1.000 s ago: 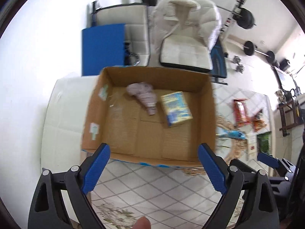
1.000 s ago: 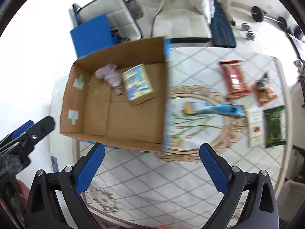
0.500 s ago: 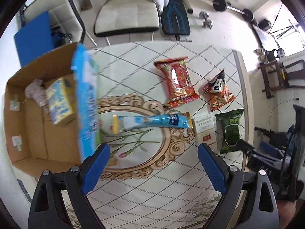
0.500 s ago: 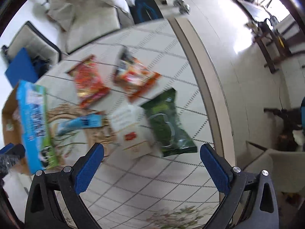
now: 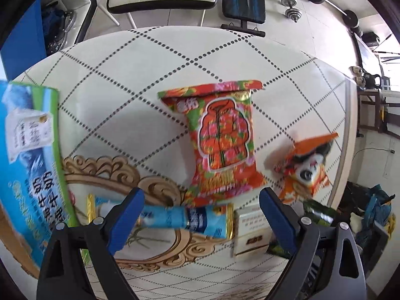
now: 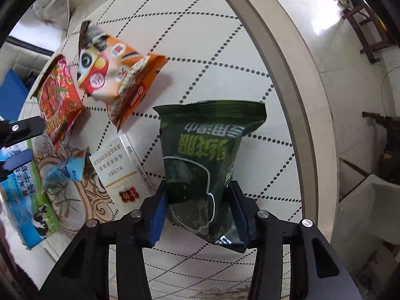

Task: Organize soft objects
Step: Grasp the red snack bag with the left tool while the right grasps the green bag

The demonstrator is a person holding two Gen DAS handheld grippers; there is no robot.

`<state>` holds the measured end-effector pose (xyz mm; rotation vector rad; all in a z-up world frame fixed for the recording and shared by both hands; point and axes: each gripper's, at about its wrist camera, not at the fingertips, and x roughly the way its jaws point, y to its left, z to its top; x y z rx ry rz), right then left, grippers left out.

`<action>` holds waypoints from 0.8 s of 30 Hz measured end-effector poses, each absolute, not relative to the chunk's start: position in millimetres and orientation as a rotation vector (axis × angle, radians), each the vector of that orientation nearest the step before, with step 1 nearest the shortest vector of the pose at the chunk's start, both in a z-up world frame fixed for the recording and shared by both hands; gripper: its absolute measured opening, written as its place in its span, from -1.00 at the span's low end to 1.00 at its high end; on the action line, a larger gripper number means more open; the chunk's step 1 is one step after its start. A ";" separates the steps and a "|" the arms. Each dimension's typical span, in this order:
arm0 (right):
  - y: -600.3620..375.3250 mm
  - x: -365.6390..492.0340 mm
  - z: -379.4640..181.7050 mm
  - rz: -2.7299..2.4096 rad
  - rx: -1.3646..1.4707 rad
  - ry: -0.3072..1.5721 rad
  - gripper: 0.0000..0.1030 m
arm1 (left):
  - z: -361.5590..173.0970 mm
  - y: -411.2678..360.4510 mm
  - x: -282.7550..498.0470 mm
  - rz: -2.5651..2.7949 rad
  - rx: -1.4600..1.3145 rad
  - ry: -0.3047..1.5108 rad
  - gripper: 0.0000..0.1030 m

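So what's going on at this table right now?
A person with two handheld grippers is sorting snack packets. The right gripper has closed on the near end of the green packet. The left gripper hangs open over the blue tube-shaped packet, beside the red packet. The milk carton box stands at the left.

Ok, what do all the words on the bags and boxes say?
"牛奶": on the blue-and-green box flap.
"吸烟有害健康": upside down on the white box, as best it reads.
green bag: big upside-down characters, too warped to read surely.
red bag, orange bag, blue packet: print too blurred.
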<state>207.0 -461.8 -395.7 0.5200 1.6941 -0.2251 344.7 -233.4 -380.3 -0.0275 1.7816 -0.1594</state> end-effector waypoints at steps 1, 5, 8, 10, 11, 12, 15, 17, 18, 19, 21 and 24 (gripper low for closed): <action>-463.8 208.5 -396.7 -0.223 0.529 1.698 -0.03 | -386.4 -237.1 348.2 -0.155 -0.014 1.793 0.83; -475.1 212.8 -402.3 -0.235 0.557 1.698 0.20 | -408.8 -244.6 358.4 -0.117 0.007 1.821 0.83; -478.4 213.6 -407.2 -0.235 0.578 1.706 0.24 | -413.2 -251.1 360.6 -0.115 0.006 1.813 0.69; -481.8 211.9 -412.2 -0.235 0.591 1.716 0.24 | -412.8 -255.2 360.3 -0.132 0.006 1.805 0.50; -482.8 211.4 -415.7 -0.233 0.600 1.724 0.24 | -412.2 -257.6 360.7 -0.135 0.014 1.801 0.42; -482.4 212.3 -419.5 -0.234 0.602 1.730 0.24 | -410.6 -260.0 360.6 -0.145 0.027 1.794 0.38; -483.2 214.9 -417.3 -0.246 0.579 1.708 0.13 | -405.7 -267.7 359.0 -0.190 0.052 1.769 0.04; -483.1 215.6 -414.7 -0.253 0.570 1.704 0.05 | -404.8 -266.0 358.7 -0.199 0.054 1.761 -0.01; -484.4 214.2 -413.5 -0.260 0.568 1.701 -0.04 | -404.3 -263.7 358.9 -0.203 0.047 1.755 -0.03; -486.0 212.9 -412.2 -0.264 0.570 1.697 -0.09 | -403.4 -260.7 358.0 -0.204 0.032 1.747 -0.08; -489.9 210.9 -409.6 -0.263 0.572 1.689 -0.14 | -401.7 -253.4 356.8 -0.204 0.013 1.734 -0.11; -487.7 200.6 -406.0 -0.260 0.572 1.682 -0.18 | -399.3 -244.8 351.2 -0.199 0.013 1.720 -0.14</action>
